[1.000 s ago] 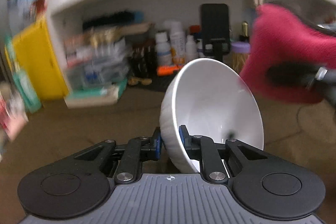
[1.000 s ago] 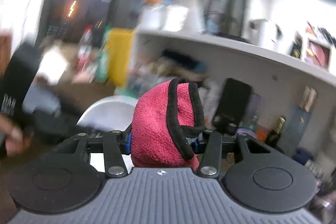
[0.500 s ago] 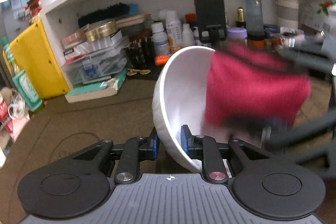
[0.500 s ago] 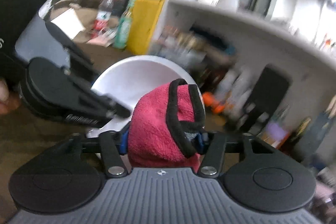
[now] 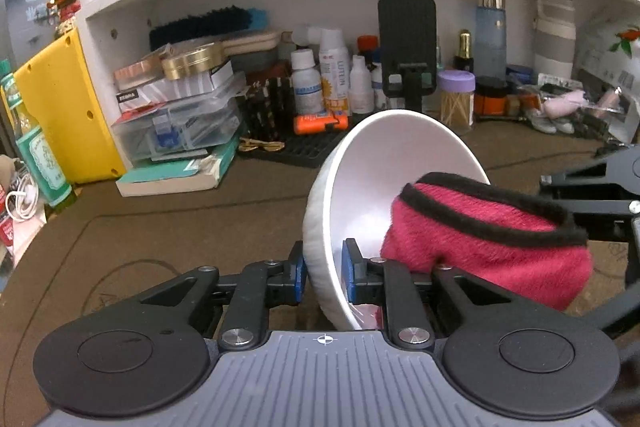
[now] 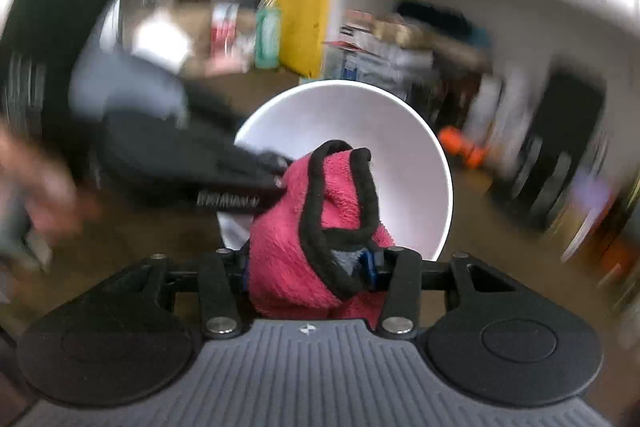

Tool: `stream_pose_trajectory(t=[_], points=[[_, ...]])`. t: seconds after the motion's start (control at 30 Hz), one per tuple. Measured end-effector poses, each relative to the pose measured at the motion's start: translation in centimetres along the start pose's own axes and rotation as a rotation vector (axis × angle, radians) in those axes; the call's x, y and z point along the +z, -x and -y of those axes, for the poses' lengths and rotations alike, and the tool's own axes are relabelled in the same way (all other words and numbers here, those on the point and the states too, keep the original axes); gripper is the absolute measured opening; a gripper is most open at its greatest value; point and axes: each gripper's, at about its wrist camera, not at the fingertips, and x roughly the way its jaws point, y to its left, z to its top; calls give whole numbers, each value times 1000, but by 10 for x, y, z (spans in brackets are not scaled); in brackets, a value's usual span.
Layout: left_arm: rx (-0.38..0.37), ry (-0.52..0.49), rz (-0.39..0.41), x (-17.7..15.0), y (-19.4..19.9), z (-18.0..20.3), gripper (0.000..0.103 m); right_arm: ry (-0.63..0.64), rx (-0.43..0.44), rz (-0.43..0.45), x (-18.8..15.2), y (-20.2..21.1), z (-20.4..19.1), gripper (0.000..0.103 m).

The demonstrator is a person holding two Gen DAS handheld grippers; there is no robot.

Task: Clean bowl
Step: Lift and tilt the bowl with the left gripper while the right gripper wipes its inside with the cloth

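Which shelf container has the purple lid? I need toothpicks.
The clear jar right of the black phone stand; its lid is lilac, with thin sticks visible inside.

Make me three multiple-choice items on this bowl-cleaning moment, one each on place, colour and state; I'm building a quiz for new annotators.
1. Where is the cloth?
A. flat on the table
B. pushed into the bowl's opening
C. on the shelf

2. What colour is the bowl?
A. white
B. yellow
C. blue

3. How is the left gripper?
A. open, away from the bowl
B. shut on the cloth
C. shut on the bowl's rim

Key: 1 B, the cloth held by the right gripper reaches inside the bowl. 2 A, it is white inside and out. 3 C, one pad sits on each side of the wall.
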Motion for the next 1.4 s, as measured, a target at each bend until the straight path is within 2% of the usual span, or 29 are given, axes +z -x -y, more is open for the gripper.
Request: stream_pose_trajectory(t=[0.1,0.17,0.27,0.33,0.47,0.63,0.83,0.93,1.03,1.23,1.33,1.4], points=[[29,-32,5,-3,0,6,20,142,-177,100,11,18,-1,45],[34,-35,10,-2,1,8,20,235,-255,108,15,18,-5,45],[43,-30,20,0,-1,10,20,307,-296,71,6,7,-8,45],[46,-28,33,1,-2,11,20,345,-305,36,-10,-4,-15,45],[54,-25,72,2,-7,16,20,320,-268,10,-28,-11,-18,45],[64,-22,121,3,-13,23,22,144,-181,39,-31,-1,-1,45],[127,-17,219,-5,-15,36,24,87,-178,31,-26,-7,10,46],[134,-21,215,-4,-16,37,26,84,-177,29,-25,-8,11,46],[97,-12,191,-2,-20,33,37,76,-173,24,-24,-10,13,46],[-12,24,123,3,-23,19,33,16,-129,43,-24,-1,27,44],[-56,8,58,5,-21,12,33,95,-191,79,-19,7,23,44],[-74,3,31,4,-18,8,33,203,-240,93,-8,12,14,44]])
